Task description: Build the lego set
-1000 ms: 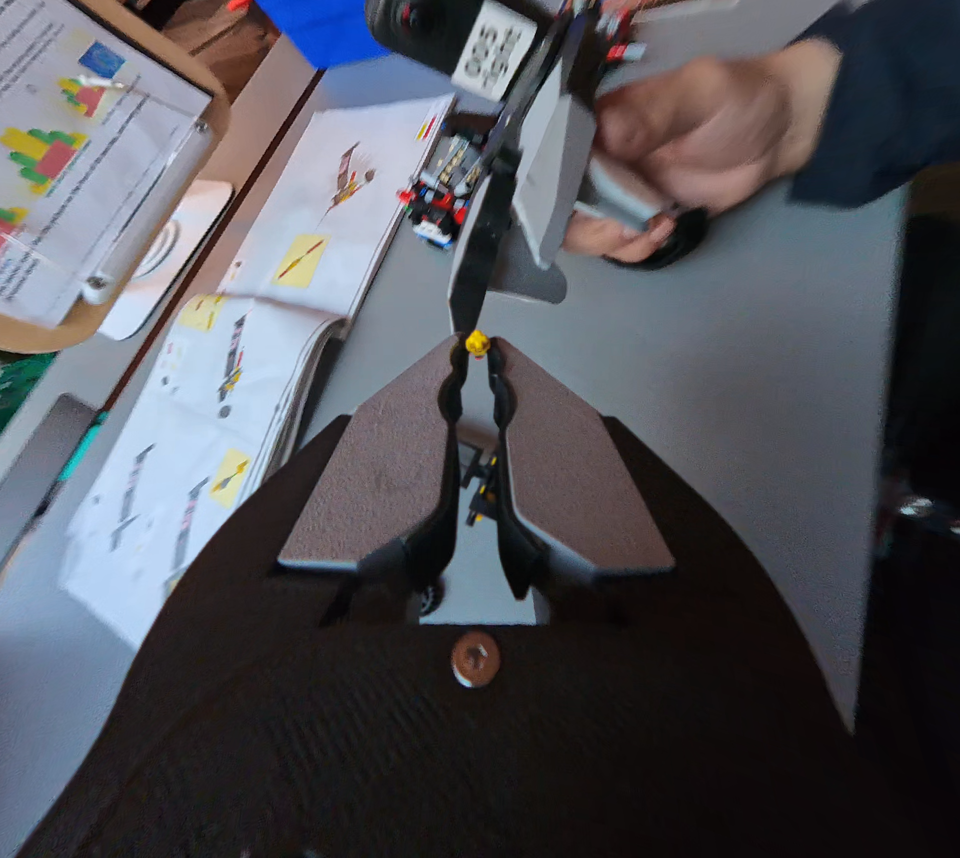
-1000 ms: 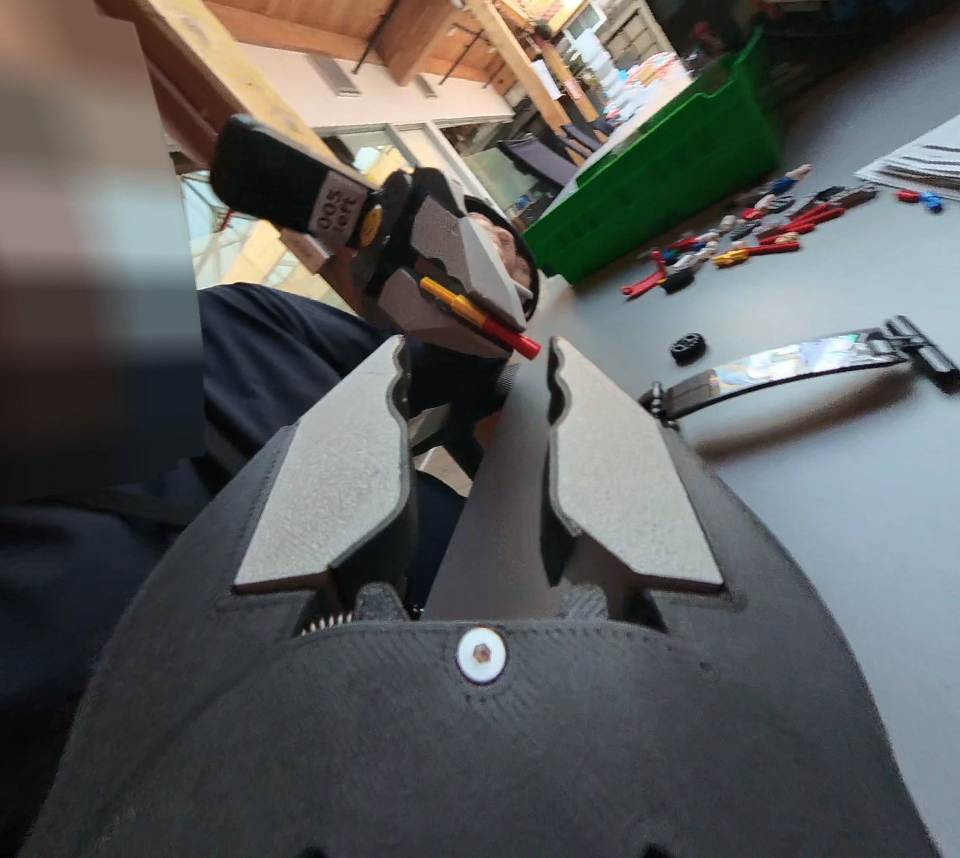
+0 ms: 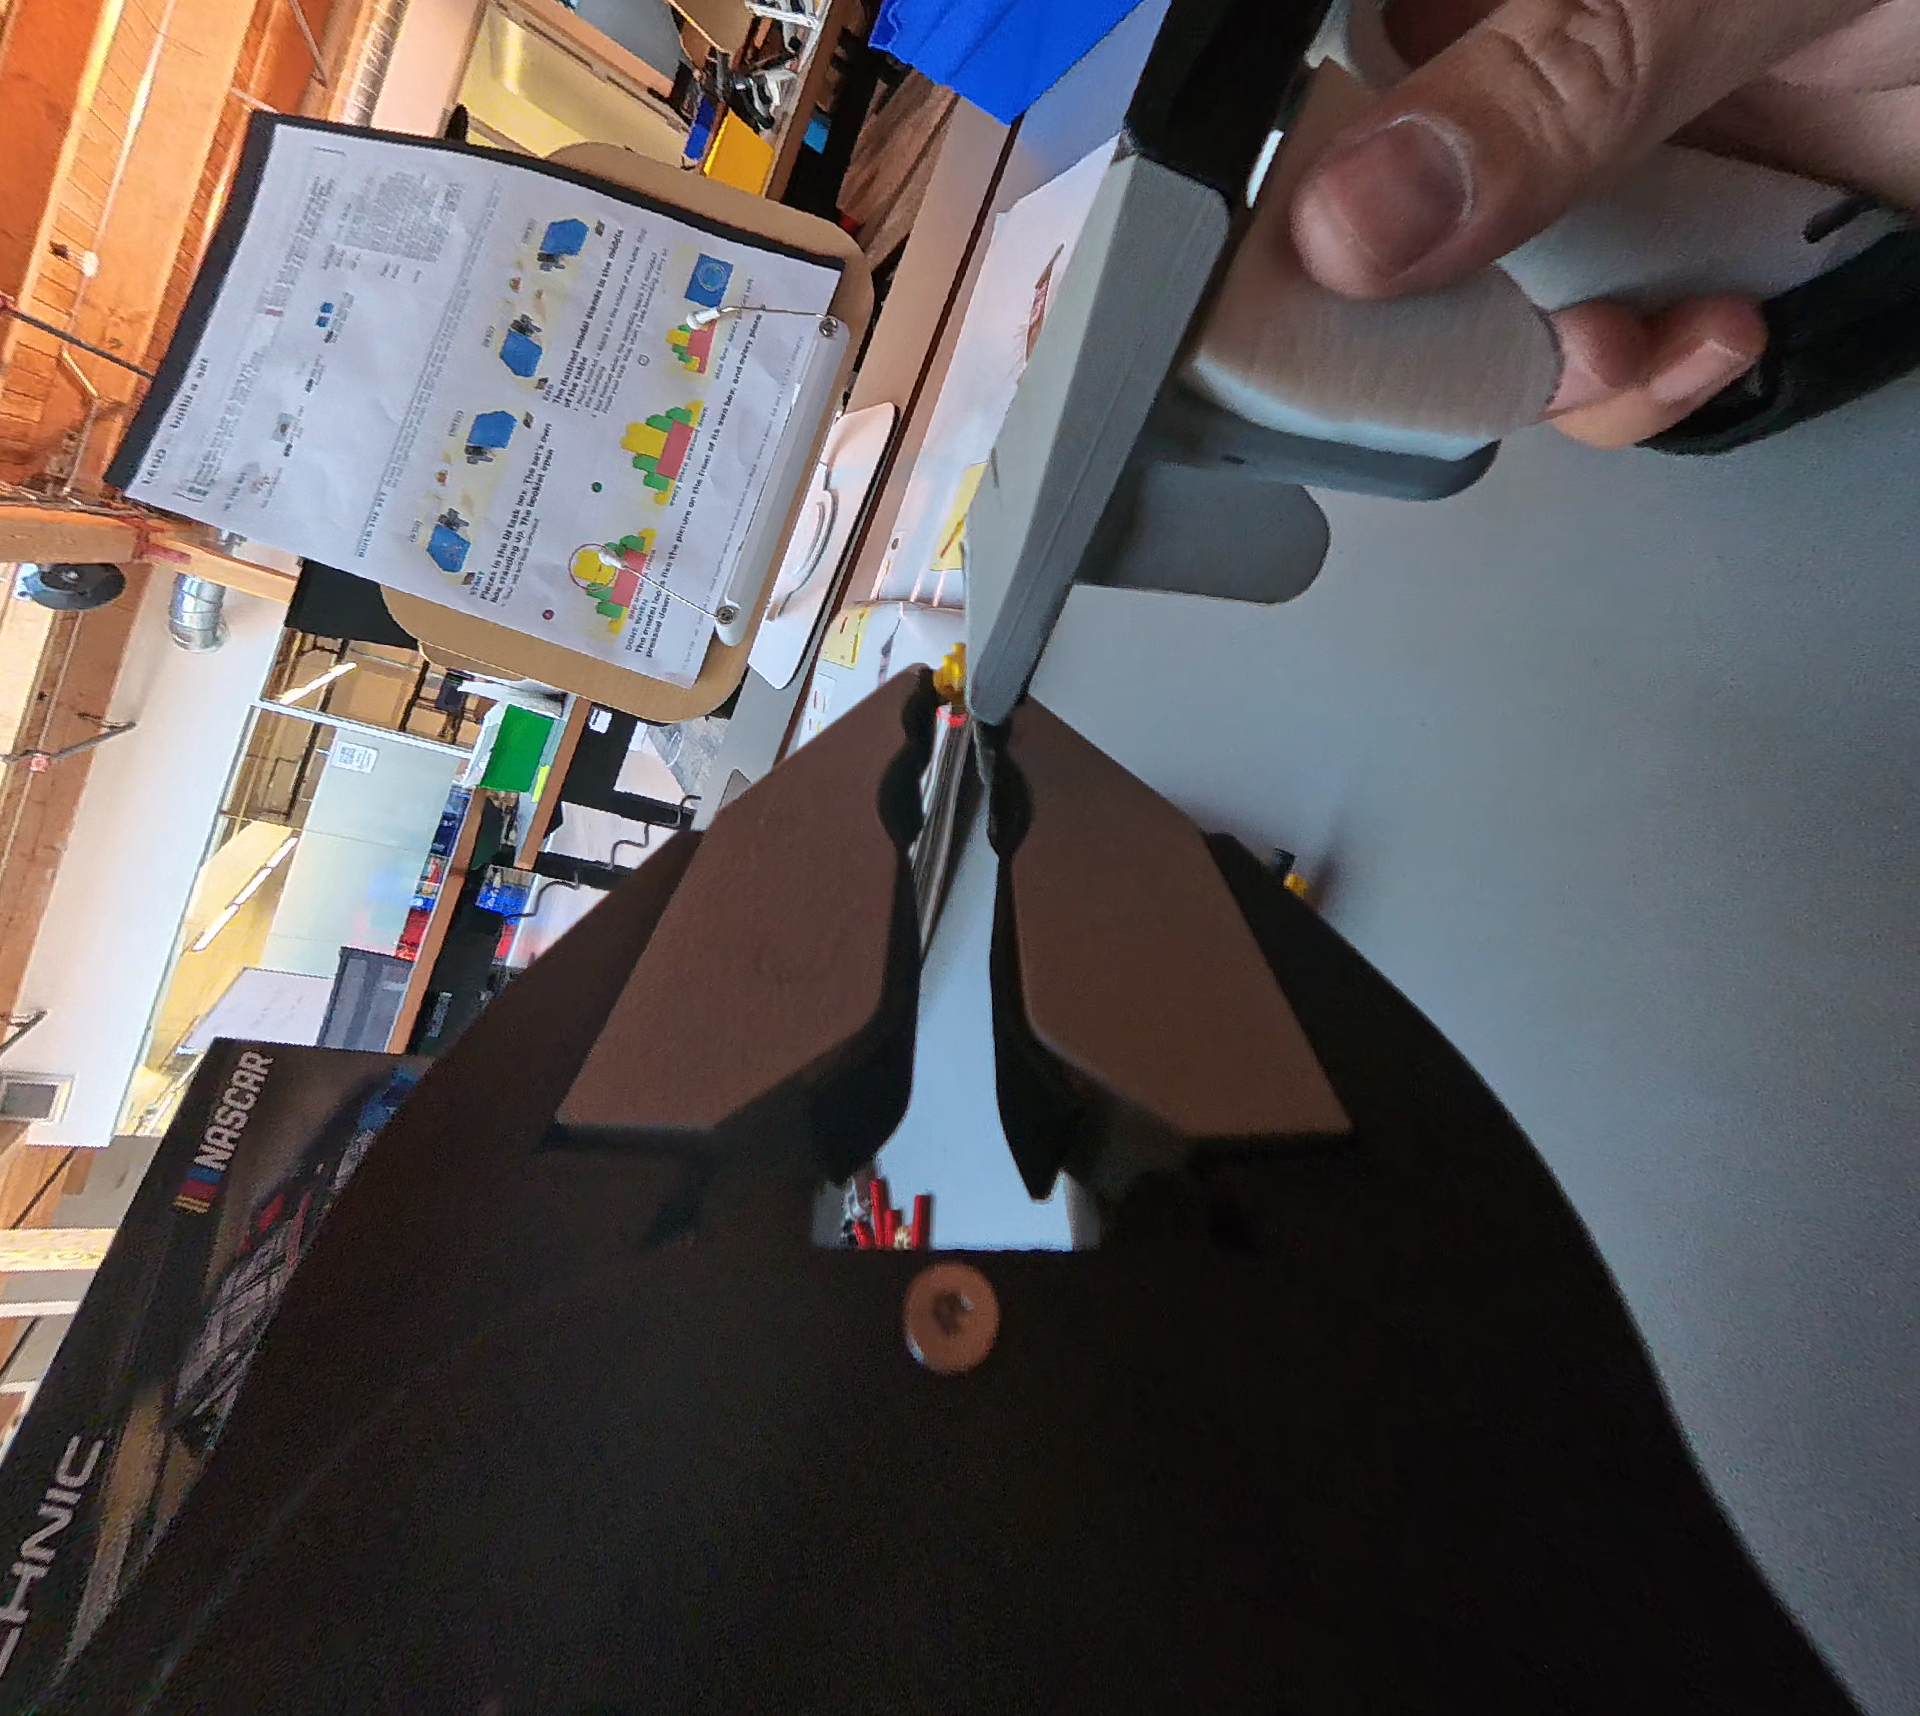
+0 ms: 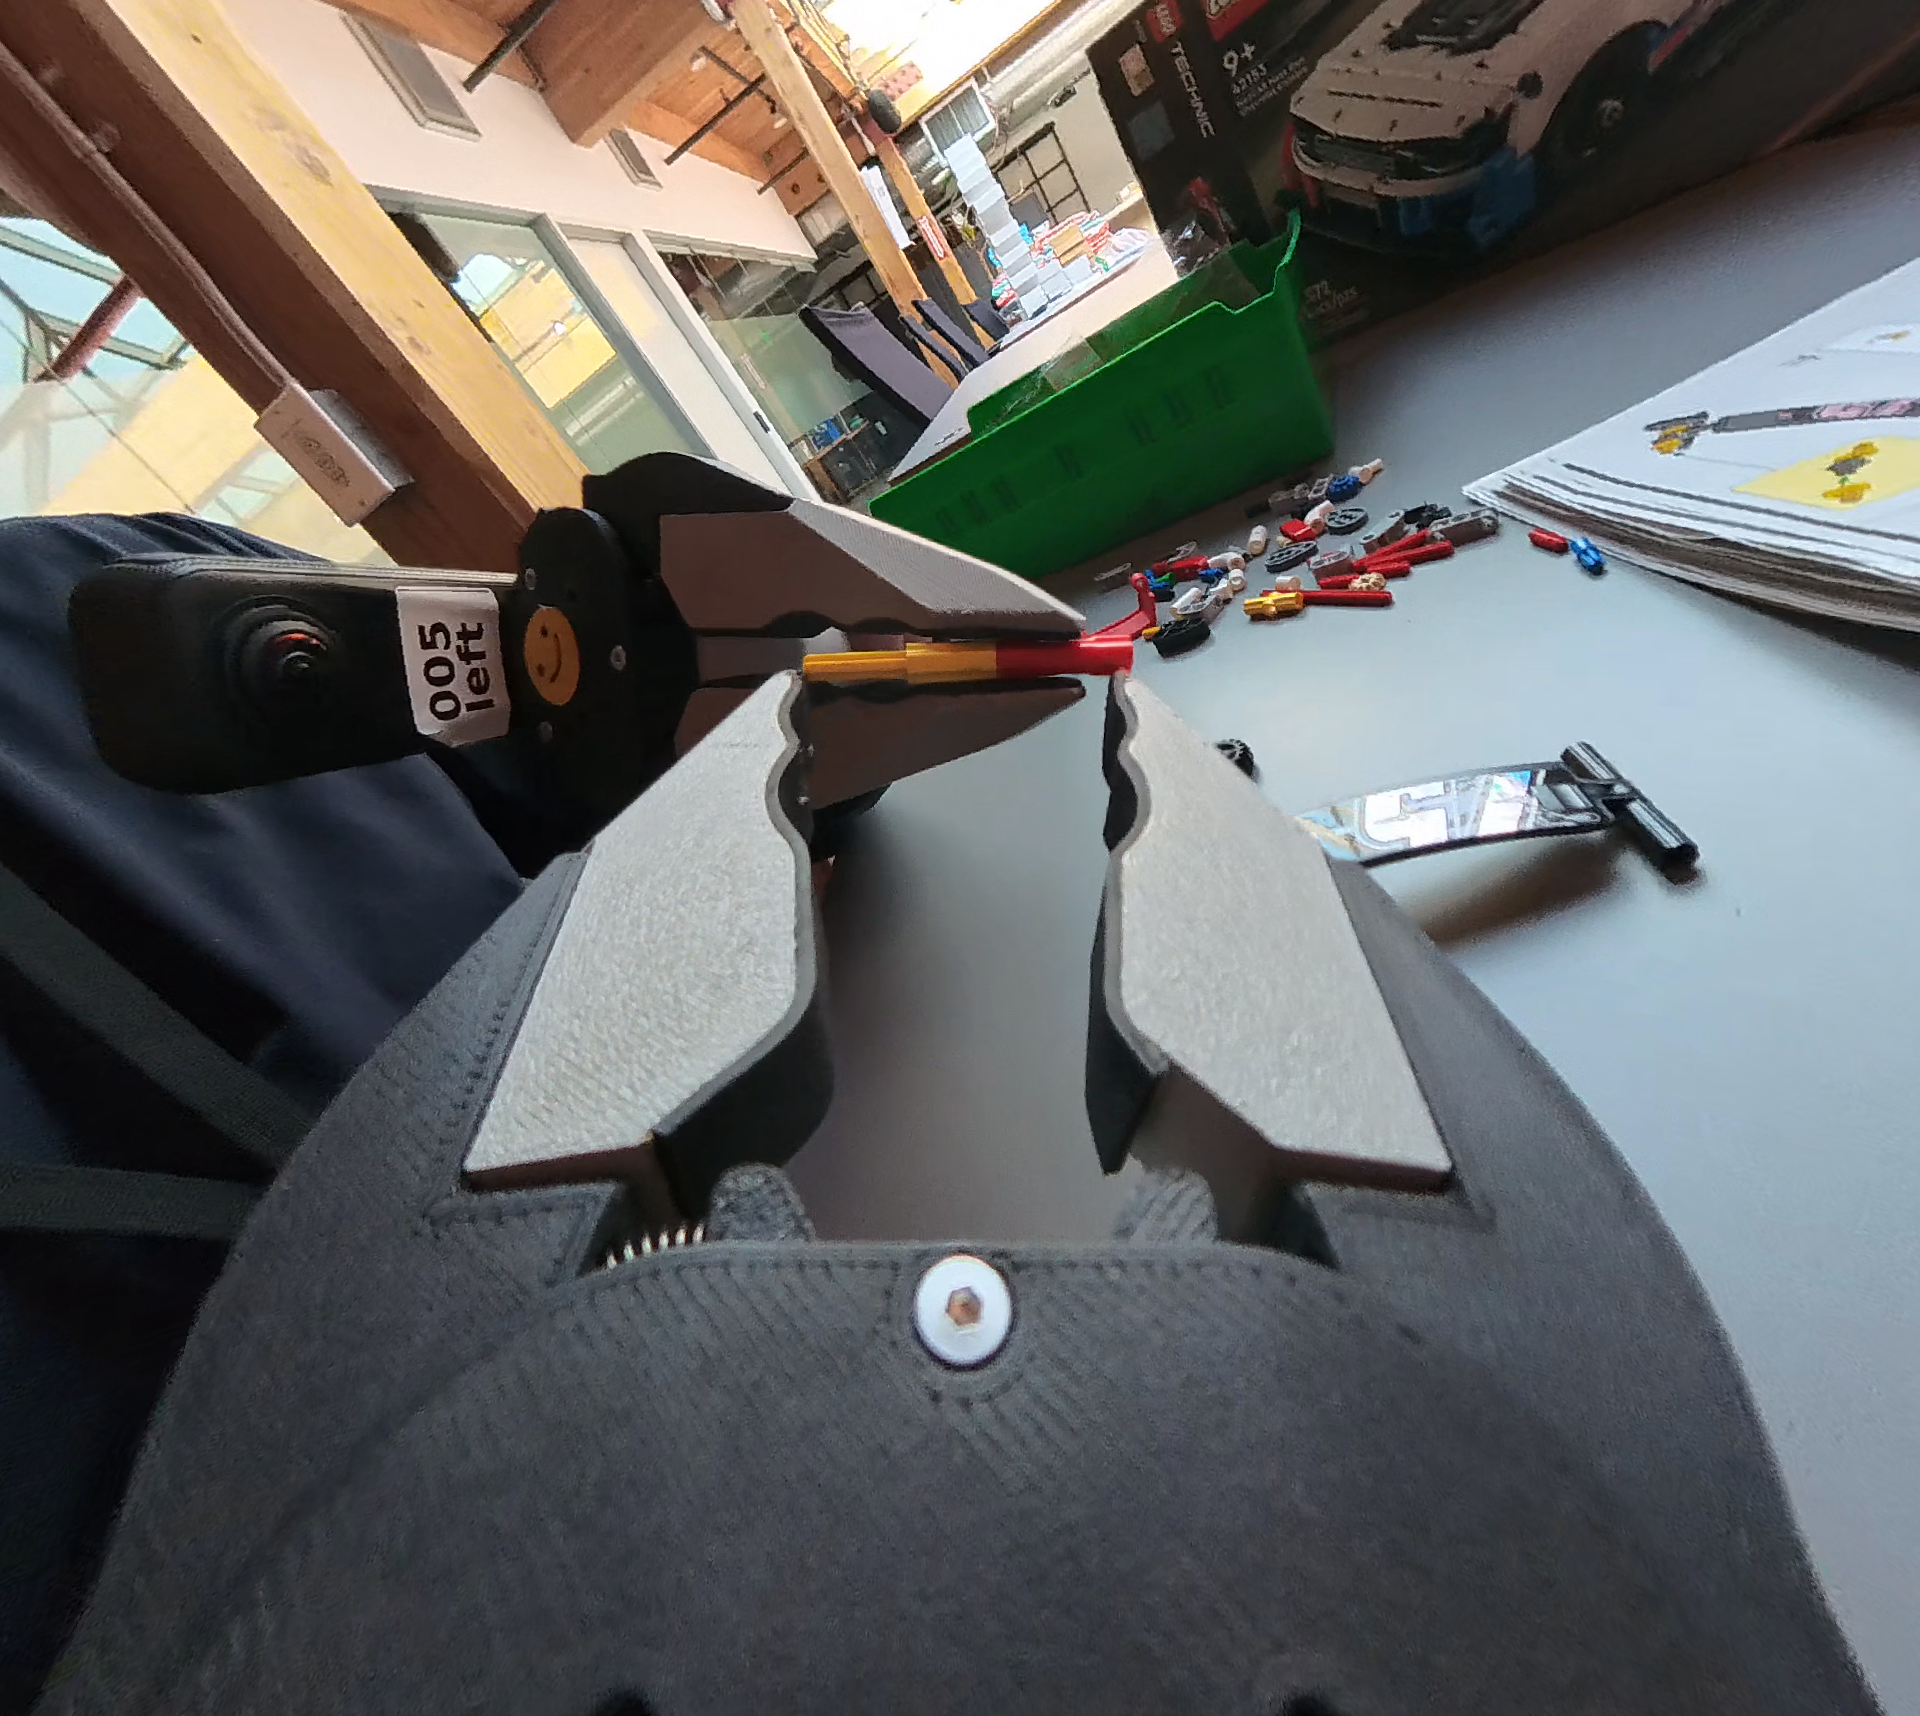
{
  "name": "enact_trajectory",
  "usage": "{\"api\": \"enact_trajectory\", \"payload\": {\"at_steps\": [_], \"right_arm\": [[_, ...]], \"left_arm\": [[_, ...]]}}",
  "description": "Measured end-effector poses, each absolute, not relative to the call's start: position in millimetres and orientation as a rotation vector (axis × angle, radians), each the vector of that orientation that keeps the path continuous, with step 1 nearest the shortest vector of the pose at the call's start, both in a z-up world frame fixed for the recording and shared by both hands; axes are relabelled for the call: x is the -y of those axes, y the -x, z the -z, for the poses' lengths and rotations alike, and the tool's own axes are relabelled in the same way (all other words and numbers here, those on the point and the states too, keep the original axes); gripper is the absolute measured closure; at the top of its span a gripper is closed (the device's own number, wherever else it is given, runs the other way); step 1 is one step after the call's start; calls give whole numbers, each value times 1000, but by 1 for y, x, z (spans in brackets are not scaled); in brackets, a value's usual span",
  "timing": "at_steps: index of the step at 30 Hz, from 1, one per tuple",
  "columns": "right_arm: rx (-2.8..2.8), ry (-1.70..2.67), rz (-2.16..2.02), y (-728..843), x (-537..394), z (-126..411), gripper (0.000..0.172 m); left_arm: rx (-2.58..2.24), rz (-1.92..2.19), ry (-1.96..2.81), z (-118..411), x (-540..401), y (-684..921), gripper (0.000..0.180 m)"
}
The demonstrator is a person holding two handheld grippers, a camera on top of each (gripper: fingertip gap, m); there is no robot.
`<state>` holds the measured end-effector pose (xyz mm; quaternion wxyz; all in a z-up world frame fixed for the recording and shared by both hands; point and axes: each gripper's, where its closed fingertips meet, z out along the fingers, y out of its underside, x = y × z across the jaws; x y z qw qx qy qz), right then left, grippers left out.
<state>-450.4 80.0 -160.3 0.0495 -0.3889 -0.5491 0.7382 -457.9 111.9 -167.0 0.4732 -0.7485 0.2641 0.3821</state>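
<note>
Pinching a thin plastic rod, yellow along one half and red along the other (image 4: 966, 660), my left claw (image 4: 1075, 664) has its two grey fingers pressed against the rod from above and below. The red end pokes out just past the fingertips, and the yellow end runs back between the fingers toward the claw's black body. In the left wrist view only a small yellow tip (image 3: 948, 667) and a red spot show at the fingertips, with the rod lying in the narrow slot between the fingers.

My right claw (image 4: 956, 710) stands spread wide and bare, with nothing between its pads. Its right fingertip (image 4: 1120, 700) sits just beside the red end of the rod; I cannot tell whether they touch. Its left fingertip lies near the yellow end, in front of the lower finger of the left claw. In the left wrist view one right finger comes down edge-on to the left claw's tips, and a hand (image 3: 1621, 108) grips the right claw's grey handle.

Beyond the right claw, on the grey table (image 4: 1558, 1095), lies a scatter of small red, black, grey and yellow toy parts (image 4: 1330, 565), backed by a green plastic bin (image 4: 1122, 440) and a large dark cardboard box showing a white car (image 4: 1507, 35). To the claw's right lie a curved glossy strip with a black end piece (image 4: 1475, 814) and an open white instruction booklet (image 4: 1766, 482).
</note>
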Motion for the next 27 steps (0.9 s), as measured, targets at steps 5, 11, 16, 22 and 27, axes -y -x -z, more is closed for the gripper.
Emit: {"api": "enact_trajectory", "payload": {"at_steps": [5,11,16,22,27], "right_arm": [[1660,1174,-2279,449,-79,158,118],[1647,1151,-2206,450,-80,155,112],[1655,1148,-2154,450,-81,156,112],[1663,1117,-2128,449,-80,154,112],[1713,1114,-2047,448,-78,158,112]], "left_arm": [[-640,-943,1802,164,-110,457,176],[-635,-928,1754,164,-113,451,176],[-633,-930,1757,164,-114,451,175],[-640,-926,1750,164,-114,448,176],[-659,-953,1763,166,-112,447,176]]}}
